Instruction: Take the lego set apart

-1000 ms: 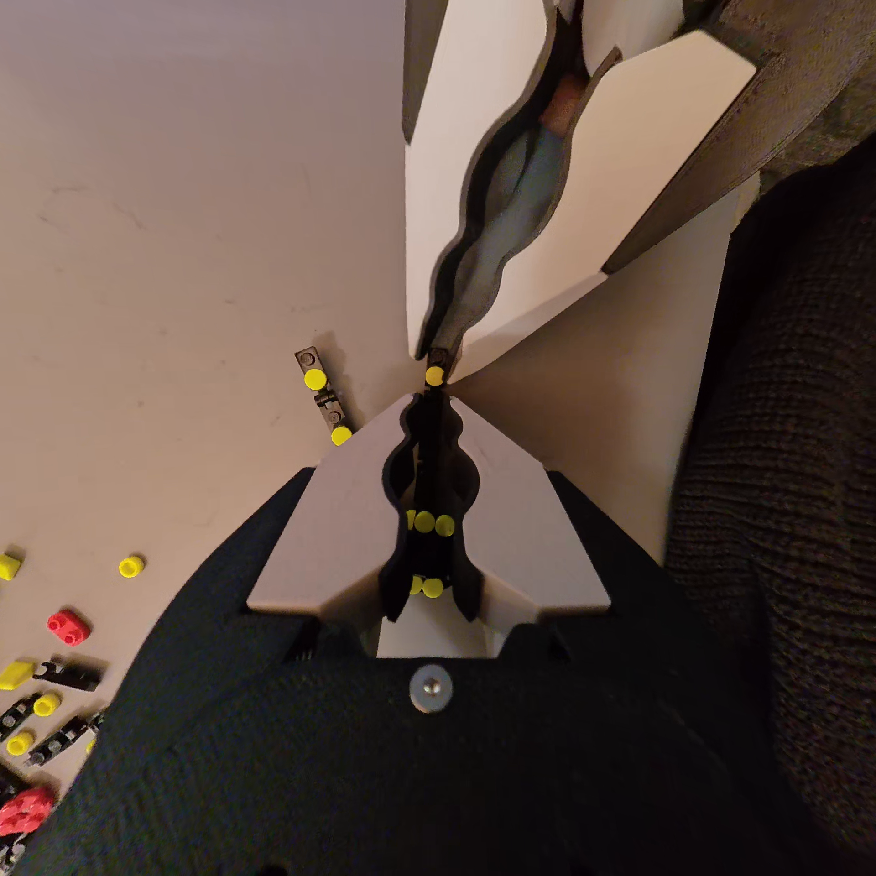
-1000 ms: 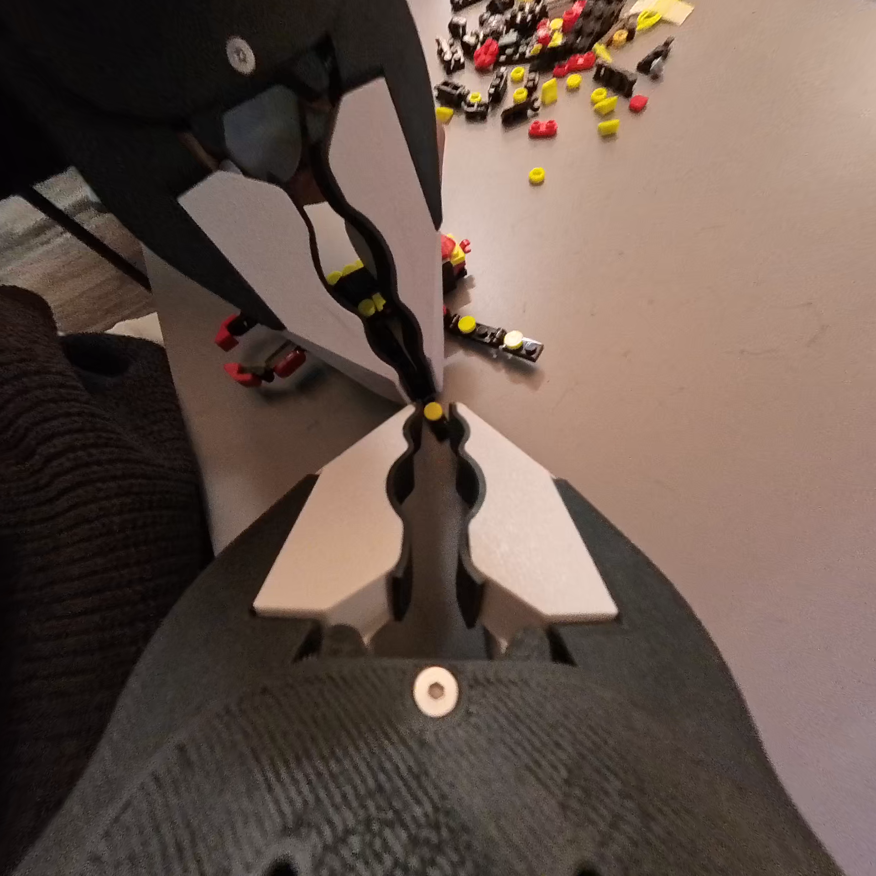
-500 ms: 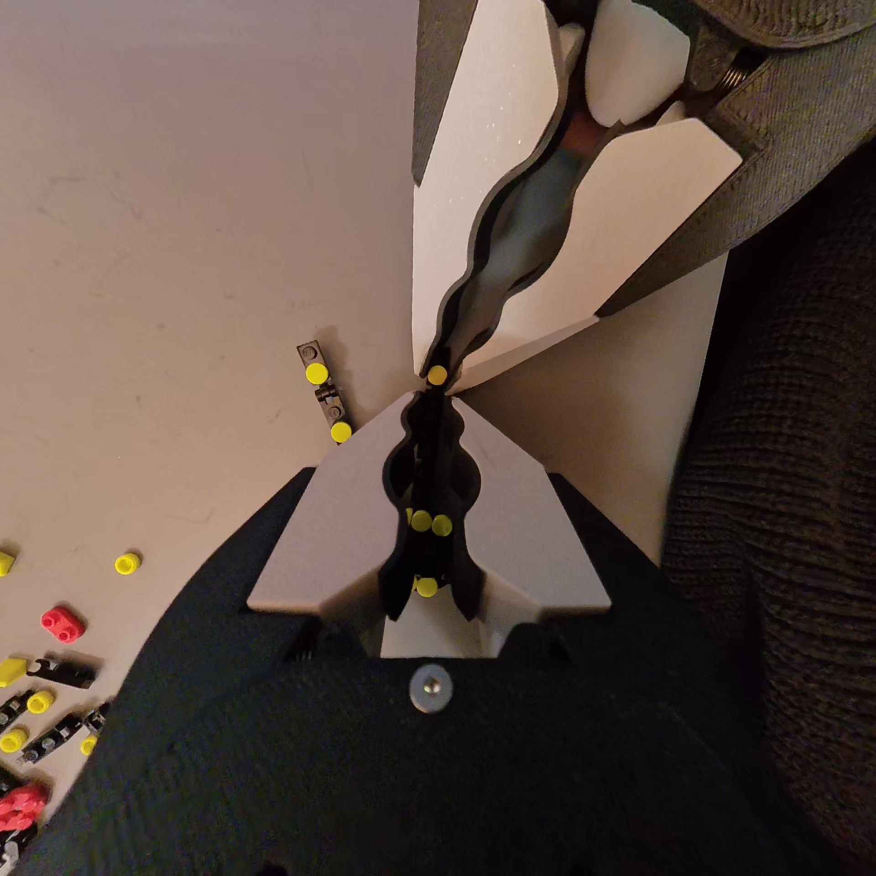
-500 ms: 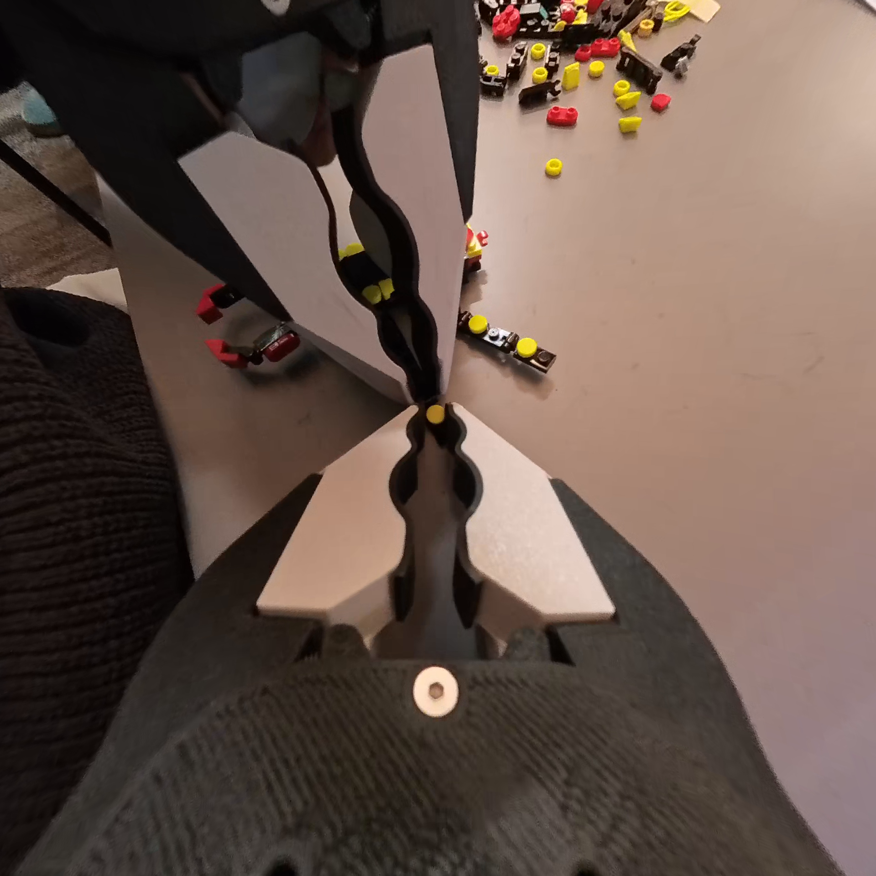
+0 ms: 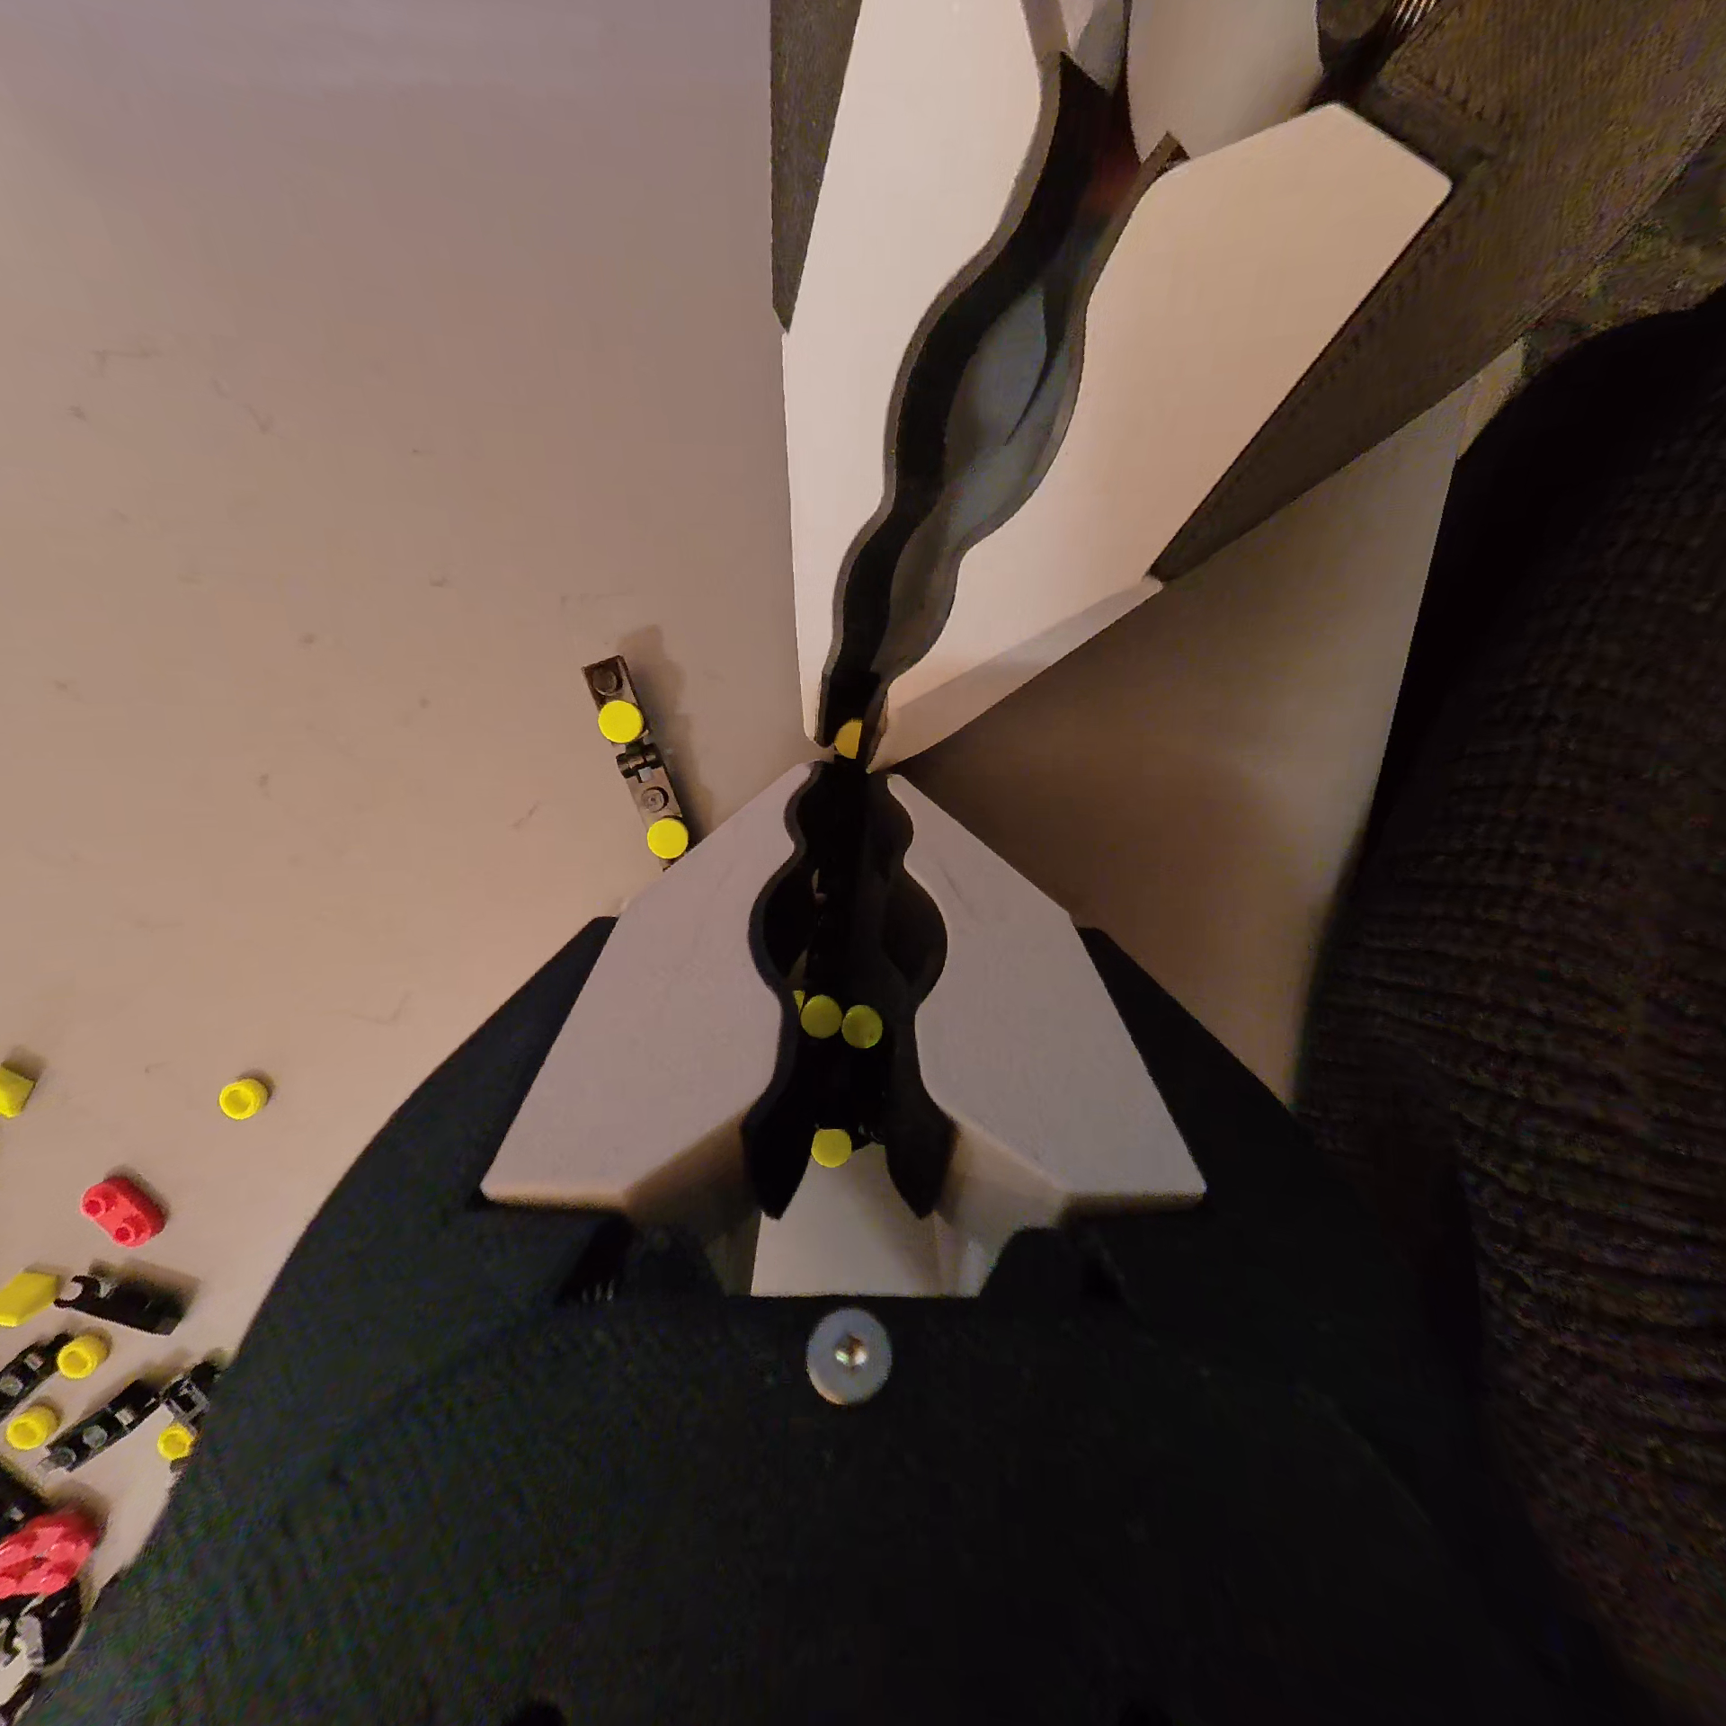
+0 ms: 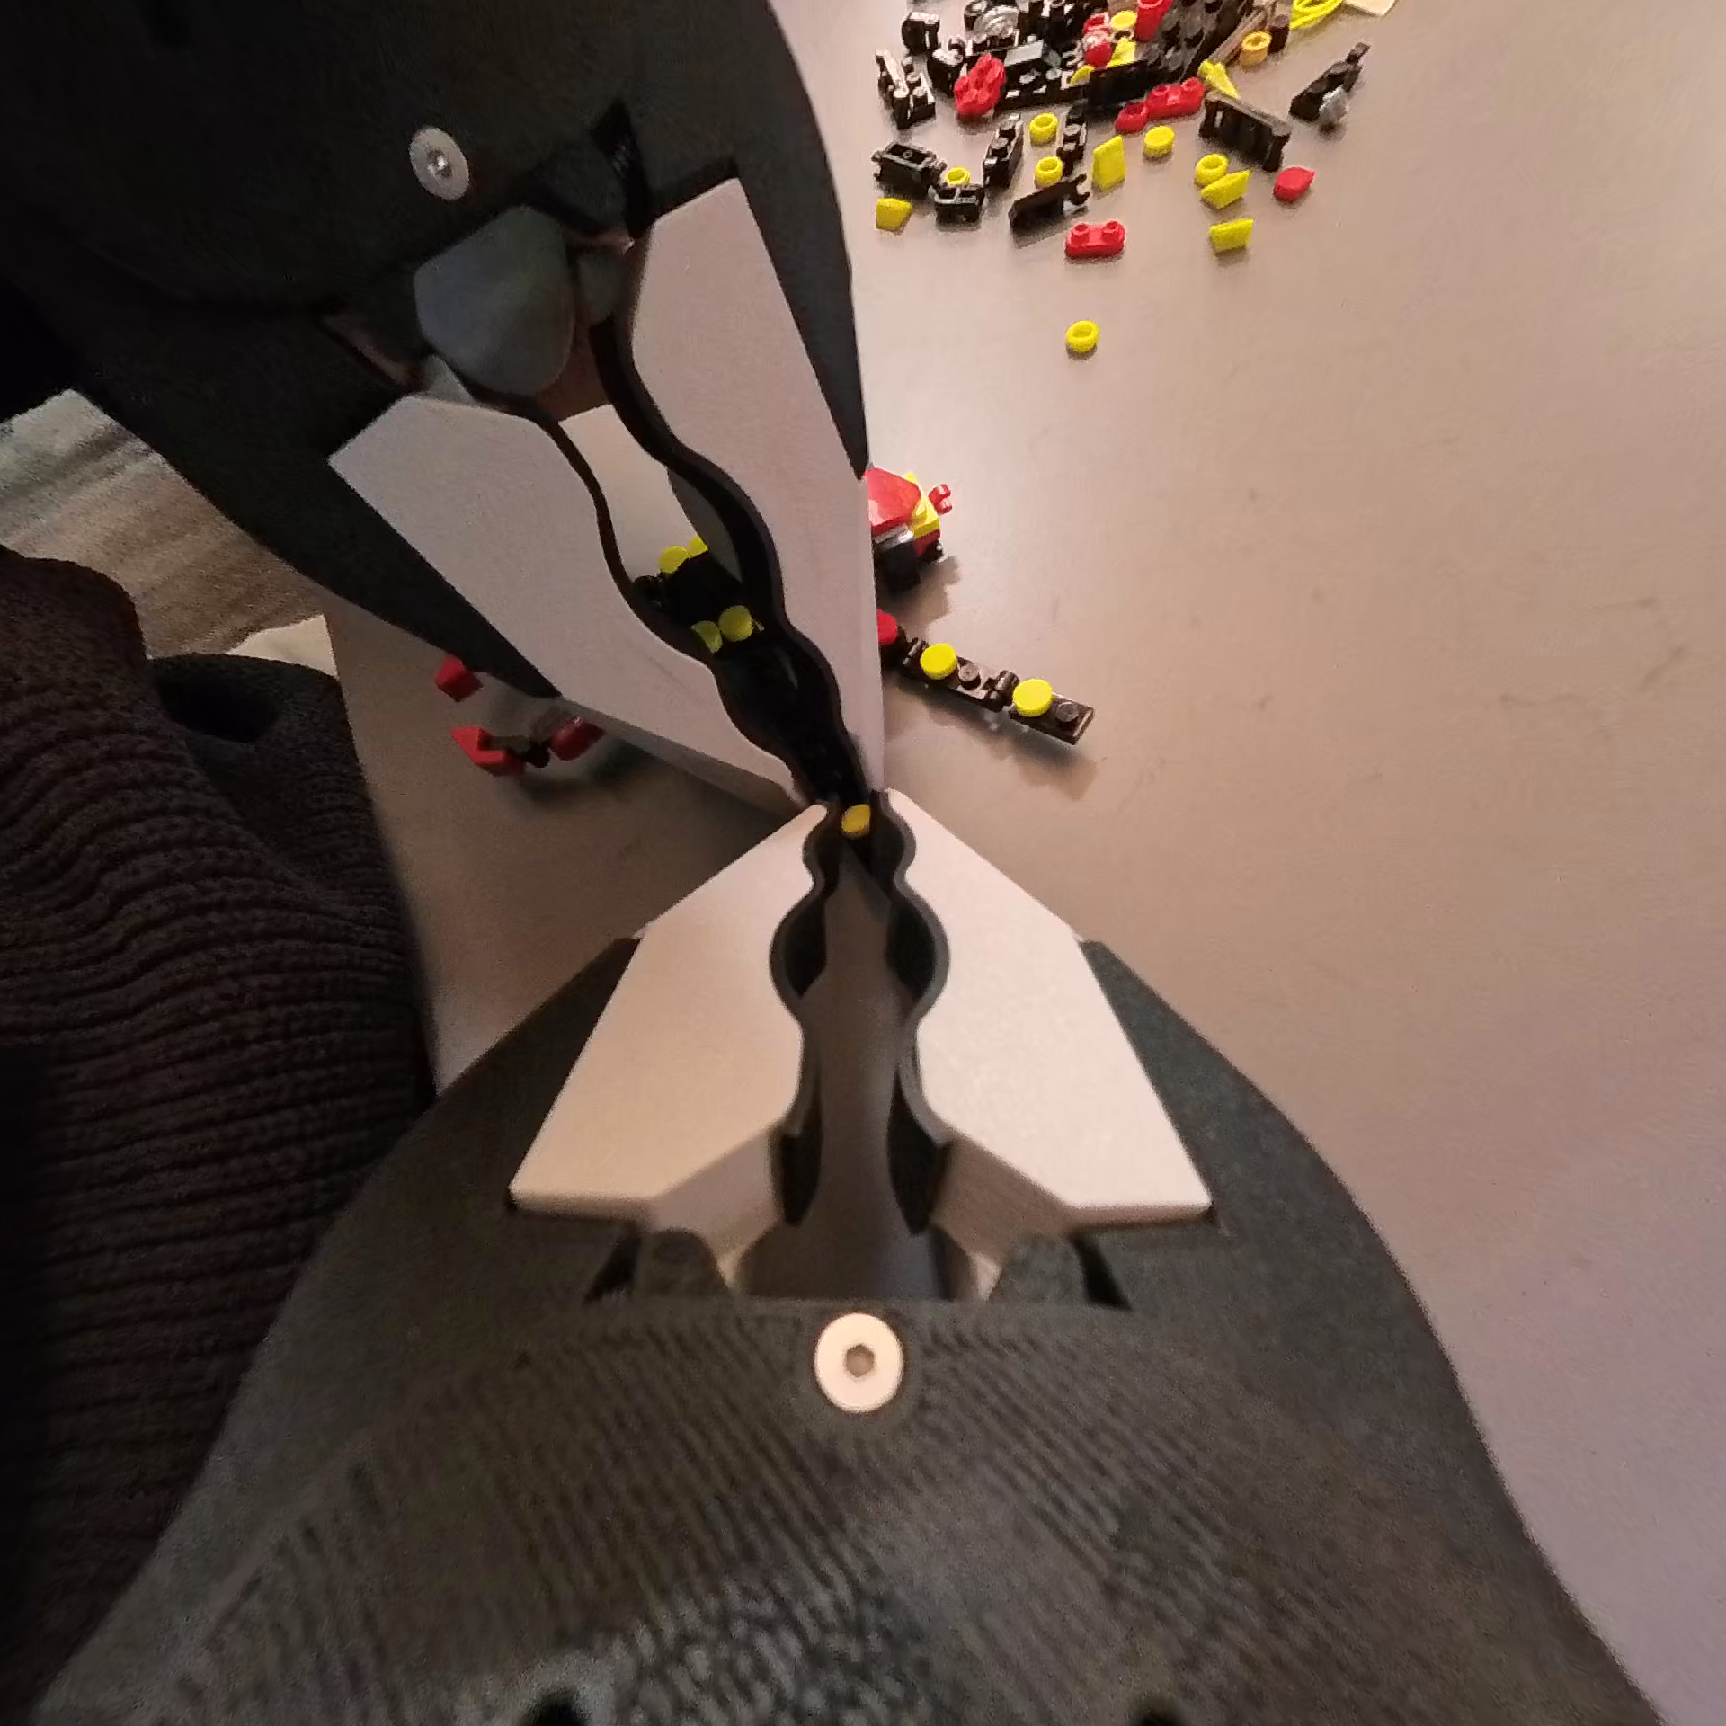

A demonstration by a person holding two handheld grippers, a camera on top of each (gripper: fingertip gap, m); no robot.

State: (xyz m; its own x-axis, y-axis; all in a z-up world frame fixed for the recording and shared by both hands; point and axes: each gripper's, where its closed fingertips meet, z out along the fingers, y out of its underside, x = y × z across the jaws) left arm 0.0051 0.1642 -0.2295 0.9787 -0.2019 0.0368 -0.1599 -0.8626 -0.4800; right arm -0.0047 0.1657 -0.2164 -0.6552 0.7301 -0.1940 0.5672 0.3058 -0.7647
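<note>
Two grippers meet tip to tip above the smooth beige table (image 5: 280, 420). The left gripper (image 5: 845, 775) is closed narrow on a black lego strip (image 5: 845, 1027) with round yellow studs, mostly hidden between its wavy black pads. The right gripper (image 6: 855, 813) pinches the strip's end, one yellow stud (image 6: 855, 820) showing. Another black studded strip (image 6: 990, 686) lies nearby; loose lego pieces (image 6: 1111, 121) are scattered farther off.
</note>
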